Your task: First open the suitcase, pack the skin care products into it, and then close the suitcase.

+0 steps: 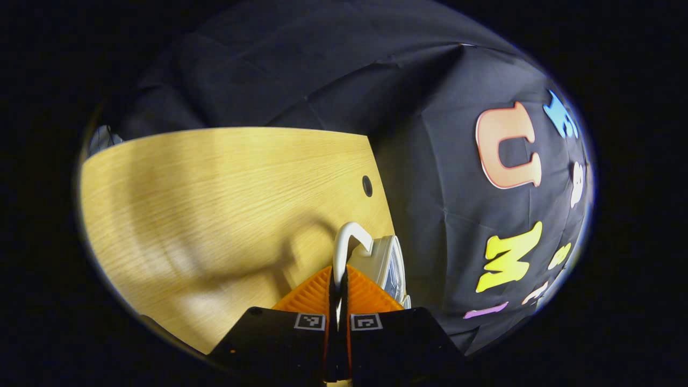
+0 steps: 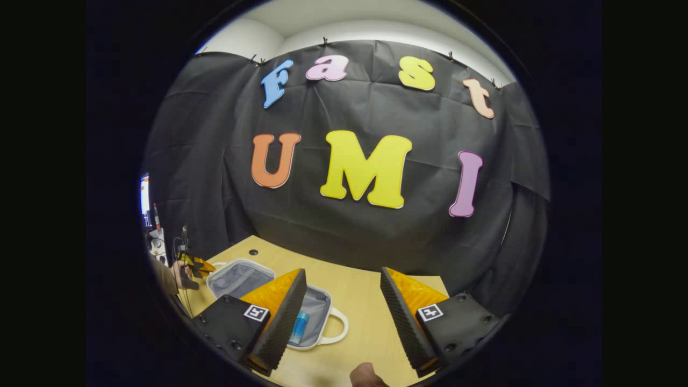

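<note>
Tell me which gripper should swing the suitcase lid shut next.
Left, probably. The left gripper is shut on the lid handle, while the right gripper hangs open above the table.

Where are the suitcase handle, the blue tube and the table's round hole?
suitcase handle [image 1: 344, 242], left gripper view, its curved top.
blue tube [image 2: 299, 327], right gripper view, mid-body inside the suitcase.
round hole [image 1: 367, 186], left gripper view, its centre.

No legible text — just unreadable square markers.
</note>
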Available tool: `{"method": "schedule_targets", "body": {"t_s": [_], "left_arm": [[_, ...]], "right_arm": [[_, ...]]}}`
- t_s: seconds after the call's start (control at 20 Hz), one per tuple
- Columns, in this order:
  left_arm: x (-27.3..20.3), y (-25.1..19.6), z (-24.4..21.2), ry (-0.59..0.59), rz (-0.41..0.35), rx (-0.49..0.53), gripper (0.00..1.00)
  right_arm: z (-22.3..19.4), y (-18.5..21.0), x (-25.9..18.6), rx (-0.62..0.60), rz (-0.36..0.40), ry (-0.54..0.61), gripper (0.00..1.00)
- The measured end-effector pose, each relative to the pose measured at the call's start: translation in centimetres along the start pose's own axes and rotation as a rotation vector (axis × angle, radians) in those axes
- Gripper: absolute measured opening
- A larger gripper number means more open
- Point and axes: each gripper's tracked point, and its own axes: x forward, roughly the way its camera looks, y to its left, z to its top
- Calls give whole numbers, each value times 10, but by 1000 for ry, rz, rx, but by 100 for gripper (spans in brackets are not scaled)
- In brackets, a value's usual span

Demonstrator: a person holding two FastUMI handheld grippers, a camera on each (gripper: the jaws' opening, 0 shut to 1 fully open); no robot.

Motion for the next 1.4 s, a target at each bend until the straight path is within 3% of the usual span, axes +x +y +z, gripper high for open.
{"method": "schedule_targets", "body": {"t_s": [0.3,0.55,0.7,1.0,1.4], "left_arm": [[-31,-94,8,-50,-70,194,3],[-50,-172,-14,-78,-123,347,3],[-61,-205,-38,-113,-133,495,3],[-61,-264,-120,-139,-151,771,3],[-41,-300,-234,-38,-237,885,3]], "right_arm": [[9,-8,4,46,32,-34,83],[5,-18,11,71,73,-29,83],[1,-28,13,68,90,-26,82],[-8,-50,18,77,118,-7,83],[-23,-82,24,100,116,26,82]]}}
